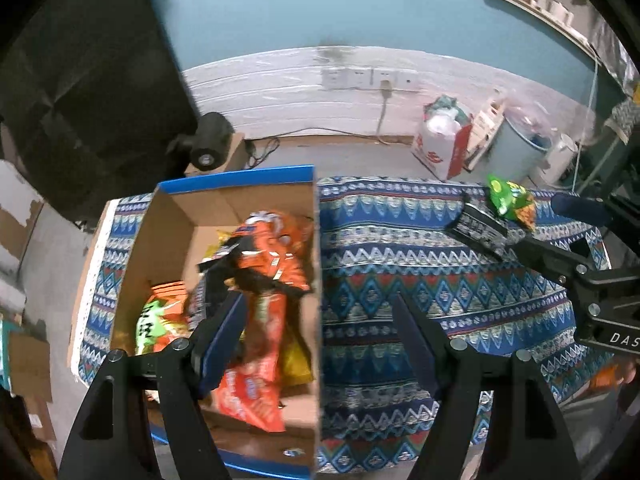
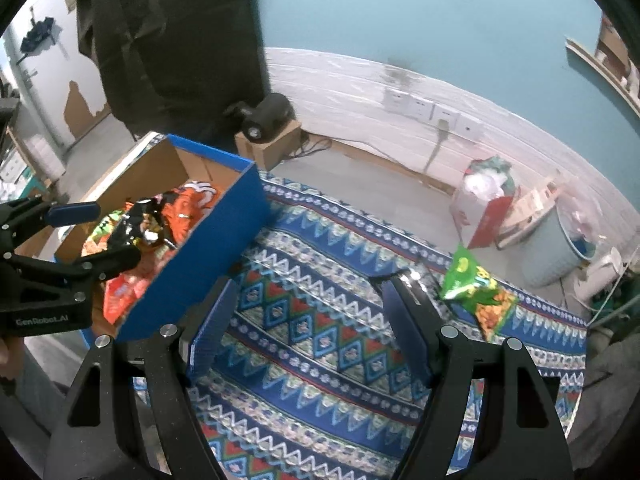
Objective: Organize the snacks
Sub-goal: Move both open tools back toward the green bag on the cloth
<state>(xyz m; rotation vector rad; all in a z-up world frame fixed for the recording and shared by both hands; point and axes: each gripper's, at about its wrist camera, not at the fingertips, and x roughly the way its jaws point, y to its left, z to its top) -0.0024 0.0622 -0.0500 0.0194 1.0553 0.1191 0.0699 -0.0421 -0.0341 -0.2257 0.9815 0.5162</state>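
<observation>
Box wall (image 1: 318,280) stands between snack pile (image 1: 260,280) and green packet (image 1: 512,200).

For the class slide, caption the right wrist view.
Open right gripper nears green snack bag on patterned cloth; box left.

The box (image 1: 188,216) is plain matt brown cardboard inside, with a smooth blue printed skin (image 2: 208,256) outside. The snack bags (image 1: 276,248) in it are glossy crinkled foil or plastic film, as is the green bag (image 2: 476,288) on the table. A woven-looking patterned cloth (image 2: 320,320), matt and slightly rough, covers the table. Both grippers are matt black plastic with bright metal pins (image 2: 449,331); their fingers (image 2: 408,328) carry smooth blue pads.
</observation>
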